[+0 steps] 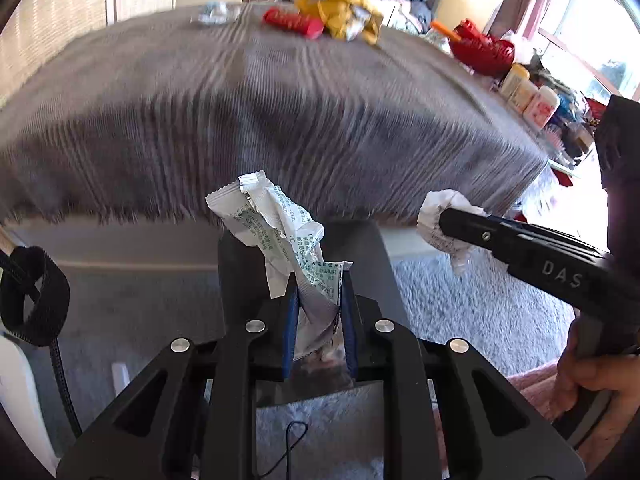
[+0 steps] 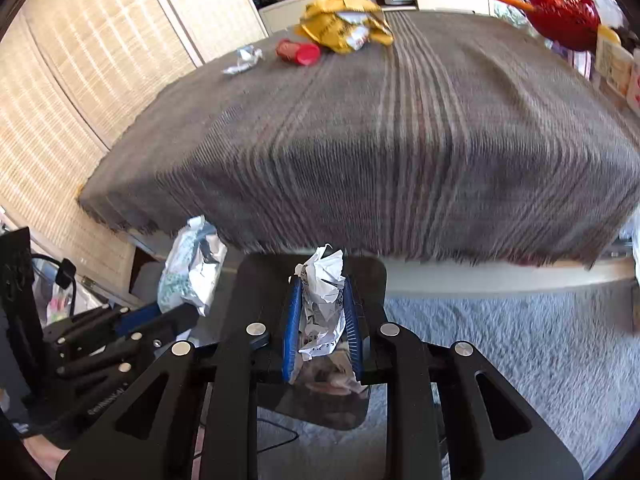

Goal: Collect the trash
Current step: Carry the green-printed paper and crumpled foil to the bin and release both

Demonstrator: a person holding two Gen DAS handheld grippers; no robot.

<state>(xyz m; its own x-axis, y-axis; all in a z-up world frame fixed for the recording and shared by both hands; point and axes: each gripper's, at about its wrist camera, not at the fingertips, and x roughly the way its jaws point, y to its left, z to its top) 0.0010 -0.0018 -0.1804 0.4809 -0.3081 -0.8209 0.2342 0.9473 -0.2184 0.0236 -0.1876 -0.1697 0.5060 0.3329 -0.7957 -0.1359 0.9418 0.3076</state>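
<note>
Left claw and right claw each clamped on a piece of trash, held off the near edge of a cloth-covered tabletop.

The left claw pinches a crumpled silver wrapper with green print by its lower end, so the rest stands up loosely between the blue pads. The right claw grips a white paper wad squeezed between its pads. Both hang over a pale shaggy rug, probably on the way to a bin that is not in view. More trash waits on the far side of the tabletop: a yellow bag, a red canister lying on its side, and a small foil scrap.
</note>
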